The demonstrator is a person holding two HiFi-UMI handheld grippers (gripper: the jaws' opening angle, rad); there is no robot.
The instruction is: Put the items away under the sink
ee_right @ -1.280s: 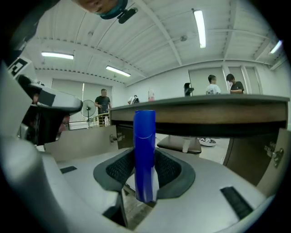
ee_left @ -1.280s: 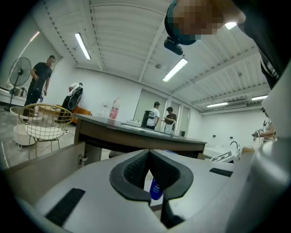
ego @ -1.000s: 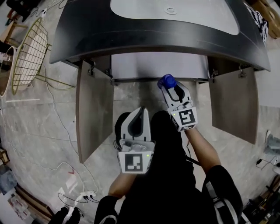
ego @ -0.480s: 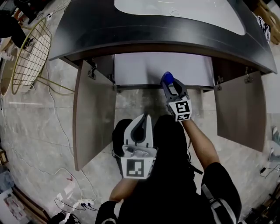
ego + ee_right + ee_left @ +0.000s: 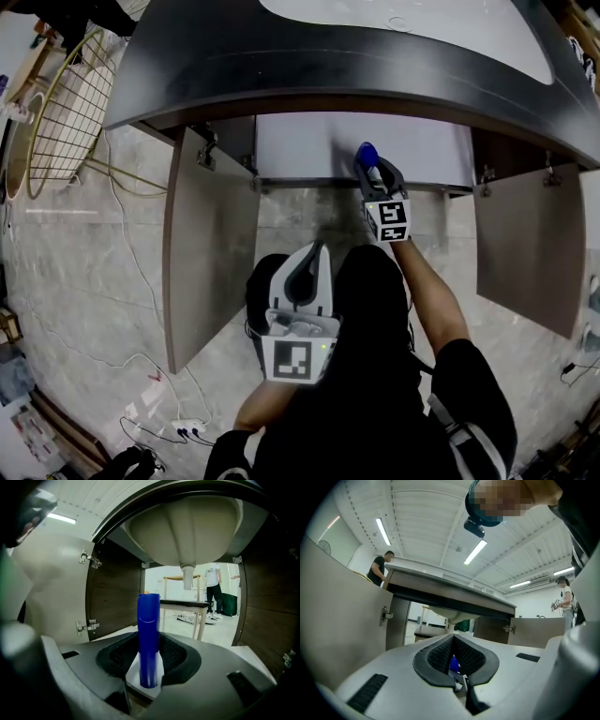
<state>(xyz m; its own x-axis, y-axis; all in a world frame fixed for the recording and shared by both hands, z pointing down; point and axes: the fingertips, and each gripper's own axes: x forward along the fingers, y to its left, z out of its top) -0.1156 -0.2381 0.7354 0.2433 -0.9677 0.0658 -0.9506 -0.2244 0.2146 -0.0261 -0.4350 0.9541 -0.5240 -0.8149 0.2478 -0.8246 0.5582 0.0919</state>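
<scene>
The blue plastic cylinder [image 5: 148, 616] stands upright, pinched at its lower end by my grey right hand-held gripper [image 5: 149, 651], at the mouth of the open cabinet under the white rounded basin [image 5: 187, 522]. I judge I should carry it in level, clear of the white drain pipe [image 5: 188, 578], and seat its base flat on the pale cabinet floor [image 5: 300, 145] before letting go. My grey left hand-held gripper [image 5: 453, 641] waits near my body, pressed together on nothing.

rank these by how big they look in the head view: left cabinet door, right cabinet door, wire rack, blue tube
1. left cabinet door and right cabinet door: about alike, both largest
2. wire rack
3. blue tube, smallest
</scene>
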